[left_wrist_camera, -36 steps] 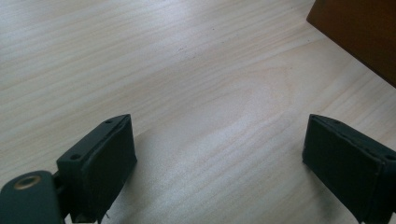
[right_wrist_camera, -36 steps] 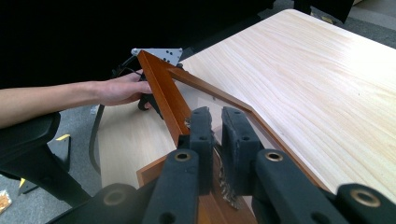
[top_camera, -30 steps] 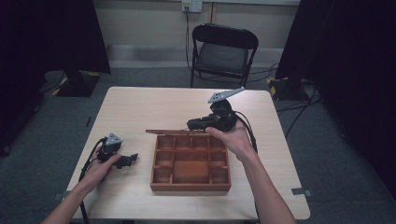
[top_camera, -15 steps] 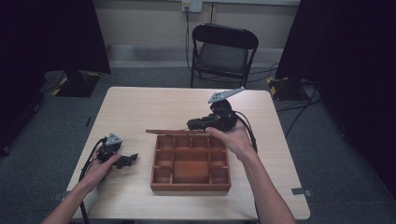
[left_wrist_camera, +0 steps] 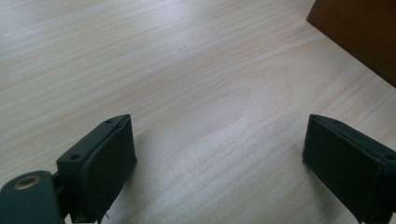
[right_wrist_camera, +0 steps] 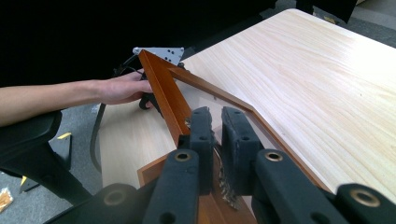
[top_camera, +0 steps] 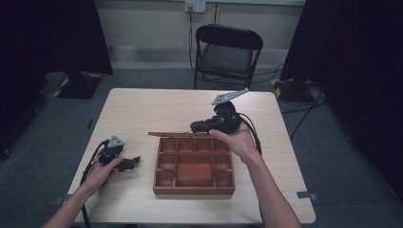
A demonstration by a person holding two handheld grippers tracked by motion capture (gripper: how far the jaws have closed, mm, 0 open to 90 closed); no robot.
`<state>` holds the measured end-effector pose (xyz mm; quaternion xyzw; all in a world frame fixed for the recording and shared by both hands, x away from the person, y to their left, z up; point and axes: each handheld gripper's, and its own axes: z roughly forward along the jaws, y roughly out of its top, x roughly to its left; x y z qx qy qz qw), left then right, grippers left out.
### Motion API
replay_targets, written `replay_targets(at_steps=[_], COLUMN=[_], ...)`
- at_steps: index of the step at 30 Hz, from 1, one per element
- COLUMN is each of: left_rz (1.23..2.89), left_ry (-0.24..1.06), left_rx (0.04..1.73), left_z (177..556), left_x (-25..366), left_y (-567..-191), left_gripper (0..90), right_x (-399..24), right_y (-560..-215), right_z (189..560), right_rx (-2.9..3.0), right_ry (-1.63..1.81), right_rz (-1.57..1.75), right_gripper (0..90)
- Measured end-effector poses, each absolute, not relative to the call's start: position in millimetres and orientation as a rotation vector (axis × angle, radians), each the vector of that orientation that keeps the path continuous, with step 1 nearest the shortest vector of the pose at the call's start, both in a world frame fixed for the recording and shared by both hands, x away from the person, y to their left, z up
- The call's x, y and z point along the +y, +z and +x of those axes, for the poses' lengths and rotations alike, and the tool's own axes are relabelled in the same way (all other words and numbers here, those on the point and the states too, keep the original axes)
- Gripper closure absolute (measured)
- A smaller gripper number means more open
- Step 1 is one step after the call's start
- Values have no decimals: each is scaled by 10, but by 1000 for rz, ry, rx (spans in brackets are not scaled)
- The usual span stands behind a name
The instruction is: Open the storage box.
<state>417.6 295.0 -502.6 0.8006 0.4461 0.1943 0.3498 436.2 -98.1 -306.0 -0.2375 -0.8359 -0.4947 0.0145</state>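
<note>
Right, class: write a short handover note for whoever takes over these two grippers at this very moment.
Right gripper: shut on the wooden frame of the lid, holding it raised over the far edge of the compartment box.
Left gripper: open, holding nothing, low over the table left of the box.
Done: lid is up; the compartments look empty.
Left: probably finish moving the lid and release it; keep the grip firm until it is supported.
</note>
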Motion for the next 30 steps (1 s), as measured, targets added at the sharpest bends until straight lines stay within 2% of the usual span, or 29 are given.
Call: replay_targets(at_steps=[30], left_rz=[2074], left_ry=[504], left_rx=[1156], left_z=[4176], left_x=[2950], left_y=[-5026], left_gripper=[86], right_x=[-981], right_y=[-3059], right_z=[4366], right_rx=[-2603], right_ry=[-1538], right_rz=[-730], right_gripper=[835])
